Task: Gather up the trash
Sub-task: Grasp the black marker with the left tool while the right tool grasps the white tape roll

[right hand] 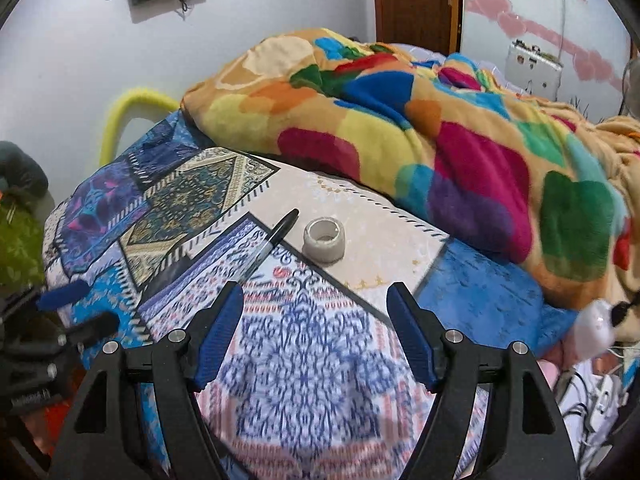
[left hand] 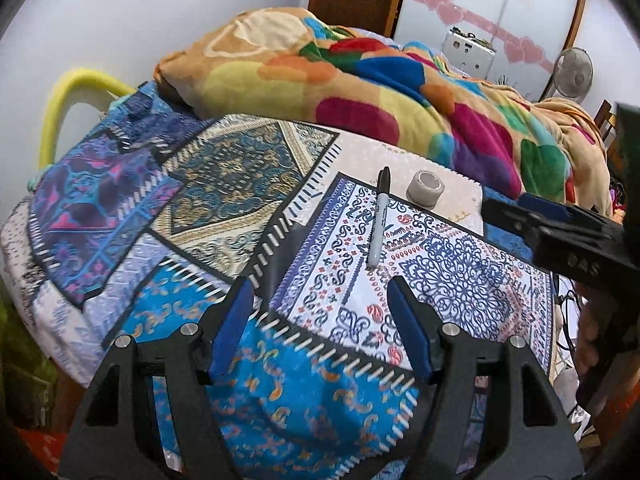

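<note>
A black marker (left hand: 377, 220) and a roll of tape (left hand: 425, 188) lie just beside each other on the patchwork bedspread (left hand: 224, 184), near the foot of a heaped, multicoloured blanket (left hand: 360, 92). On the near side of the marker, the left gripper (left hand: 320, 292) and right gripper (right hand: 316, 300) hang over the bedspread, fingers spread wide, grasping nothing. The right gripper's view is blurred on the nearest cloth, and its edges cut off the room's corners.

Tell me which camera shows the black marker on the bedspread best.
The left wrist view. There the marker lies whole and sharp, cap at the far end and printing on its barrel visible, beside the tape roll. In the right wrist view the marker is slanted and blurred, its near end reaching one finger.
</note>
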`<action>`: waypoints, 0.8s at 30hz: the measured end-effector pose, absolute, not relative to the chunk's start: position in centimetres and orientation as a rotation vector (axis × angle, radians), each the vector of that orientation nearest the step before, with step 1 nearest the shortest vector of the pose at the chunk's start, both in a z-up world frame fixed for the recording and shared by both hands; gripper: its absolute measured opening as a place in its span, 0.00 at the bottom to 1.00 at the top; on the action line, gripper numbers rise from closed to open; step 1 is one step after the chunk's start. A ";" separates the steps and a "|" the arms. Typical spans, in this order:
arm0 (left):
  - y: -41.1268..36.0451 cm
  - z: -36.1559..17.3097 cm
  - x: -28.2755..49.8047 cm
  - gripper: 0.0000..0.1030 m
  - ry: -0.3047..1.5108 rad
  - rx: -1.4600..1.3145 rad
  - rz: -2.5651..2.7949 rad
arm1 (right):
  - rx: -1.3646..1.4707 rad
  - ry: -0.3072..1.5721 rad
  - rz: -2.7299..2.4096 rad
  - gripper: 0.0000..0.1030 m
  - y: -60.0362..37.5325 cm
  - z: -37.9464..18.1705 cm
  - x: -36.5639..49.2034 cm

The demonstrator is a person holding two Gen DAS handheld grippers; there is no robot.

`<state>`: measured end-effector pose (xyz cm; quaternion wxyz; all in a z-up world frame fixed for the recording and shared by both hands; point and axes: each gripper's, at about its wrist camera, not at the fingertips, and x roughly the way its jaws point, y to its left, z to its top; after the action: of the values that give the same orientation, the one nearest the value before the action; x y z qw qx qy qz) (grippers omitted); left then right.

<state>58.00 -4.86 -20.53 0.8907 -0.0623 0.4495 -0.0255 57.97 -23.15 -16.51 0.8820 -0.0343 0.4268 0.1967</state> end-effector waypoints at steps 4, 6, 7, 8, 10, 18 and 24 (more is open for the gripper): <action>-5.5 -22.0 59.9 0.66 0.950 -0.125 -0.069 | -0.066 0.914 0.410 0.69 -22.3 -18.2 60.7; -5.8 -22.5 60.5 0.66 0.957 -0.124 -0.081 | -0.047 0.930 0.406 0.69 -22.1 -19.0 61.9; -6.0 -22.8 60.8 0.66 0.959 -0.126 -0.091 | -0.034 0.939 0.407 0.69 -22.1 -19.4 62.4; -6.0 -22.9 61.1 0.66 0.959 -0.127 -0.097 | -0.018 0.948 0.409 0.69 -22.0 -19.8 63.0; -6.3 -23.3 61.7 0.66 0.958 -0.121 -0.113 | -0.013 0.958 0.405 0.69 -21.8 -20.6 63.7; -7.9 -24.6 63.9 0.66 0.975 -0.113 -0.173 | -0.102 0.963 0.390 0.34 -20.6 -22.0 64.6; -9.8 -25.3 65.4 0.38 0.982 -0.063 -0.210 | -0.076 0.899 0.392 0.33 -22.3 -20.8 63.1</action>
<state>65.38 -9.80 -25.32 0.8761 -0.0303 0.4705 -0.1008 63.15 -22.25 -20.83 0.8815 -0.0366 0.4315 0.1881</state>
